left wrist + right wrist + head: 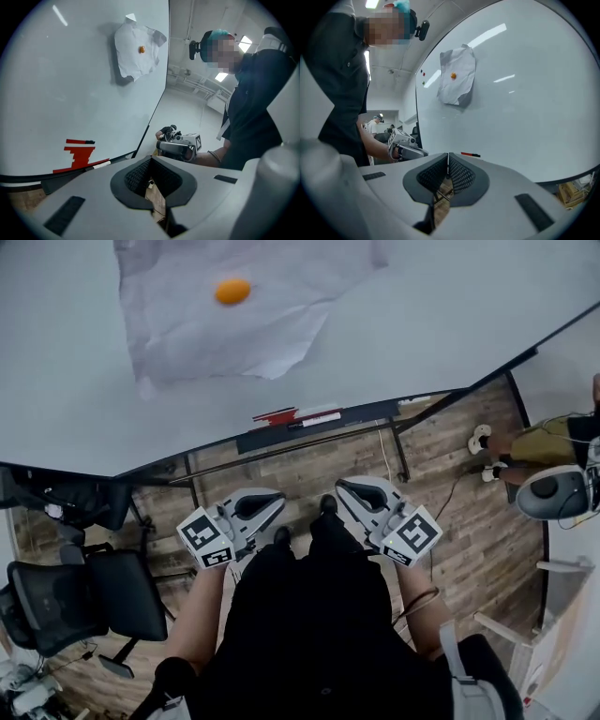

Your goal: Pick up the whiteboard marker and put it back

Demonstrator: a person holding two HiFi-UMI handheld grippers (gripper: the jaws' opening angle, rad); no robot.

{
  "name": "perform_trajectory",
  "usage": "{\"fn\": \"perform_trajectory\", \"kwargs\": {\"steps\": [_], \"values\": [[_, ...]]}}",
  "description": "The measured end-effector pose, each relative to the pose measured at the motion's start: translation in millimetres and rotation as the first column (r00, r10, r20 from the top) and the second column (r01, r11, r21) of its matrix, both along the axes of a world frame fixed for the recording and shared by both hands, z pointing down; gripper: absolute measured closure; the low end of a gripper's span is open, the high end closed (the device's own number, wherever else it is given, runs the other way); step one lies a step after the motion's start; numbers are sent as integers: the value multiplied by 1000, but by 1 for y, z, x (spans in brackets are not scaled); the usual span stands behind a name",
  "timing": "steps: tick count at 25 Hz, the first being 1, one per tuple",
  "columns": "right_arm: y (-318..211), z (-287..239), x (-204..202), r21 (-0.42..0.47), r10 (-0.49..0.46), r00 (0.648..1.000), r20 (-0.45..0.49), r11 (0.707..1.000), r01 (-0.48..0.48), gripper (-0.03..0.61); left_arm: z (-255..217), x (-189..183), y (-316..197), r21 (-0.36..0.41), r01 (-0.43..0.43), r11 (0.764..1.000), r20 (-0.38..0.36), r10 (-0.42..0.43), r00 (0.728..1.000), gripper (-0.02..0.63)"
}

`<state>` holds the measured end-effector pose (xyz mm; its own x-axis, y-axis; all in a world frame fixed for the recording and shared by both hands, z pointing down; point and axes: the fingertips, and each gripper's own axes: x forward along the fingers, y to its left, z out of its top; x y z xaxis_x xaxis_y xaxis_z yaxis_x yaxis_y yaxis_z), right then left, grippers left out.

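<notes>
Red whiteboard markers point(286, 414) lie on the tray point(319, 426) under the whiteboard point(450, 315), next to a white-and-red one point(319, 417). In the left gripper view the red markers point(78, 153) show low on the left, and the right gripper view has one red marker point(469, 154) just beyond the jaws. My left gripper point(279, 497) and right gripper point(341, 487) hang side by side below the tray, at waist height, well short of it. Both are shut with nothing held point(151, 160) point(448, 157).
A crumpled sheet of paper point(234, 324) is pinned to the board by an orange magnet point(232, 292). A black office chair point(84, 601) stands at the lower left. Another person point(553, 442) and a grey round device point(555, 493) are at the right, over the wooden floor point(469, 521).
</notes>
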<state>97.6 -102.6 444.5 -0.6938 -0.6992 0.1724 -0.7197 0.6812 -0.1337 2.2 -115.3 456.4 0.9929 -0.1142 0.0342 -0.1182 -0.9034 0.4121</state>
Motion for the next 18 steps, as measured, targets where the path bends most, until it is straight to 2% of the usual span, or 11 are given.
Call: {"fn": "perform_trajectory", "kwargs": {"steps": [10,14,18], "values": [[-63,-15,63,69,-157,988,-13,985,157,557,-22,62,-51,54,144,988,49,-146,988,601],[-72,-2,74,50,-222,974,-34,973,224,557,-26,79,-59,88,183,979,67,-189,980,601],[-80,1,77,49,-252,966,-59,966,255,557,-16,87,-61,66,198,978,80,-203,976,601]]}}
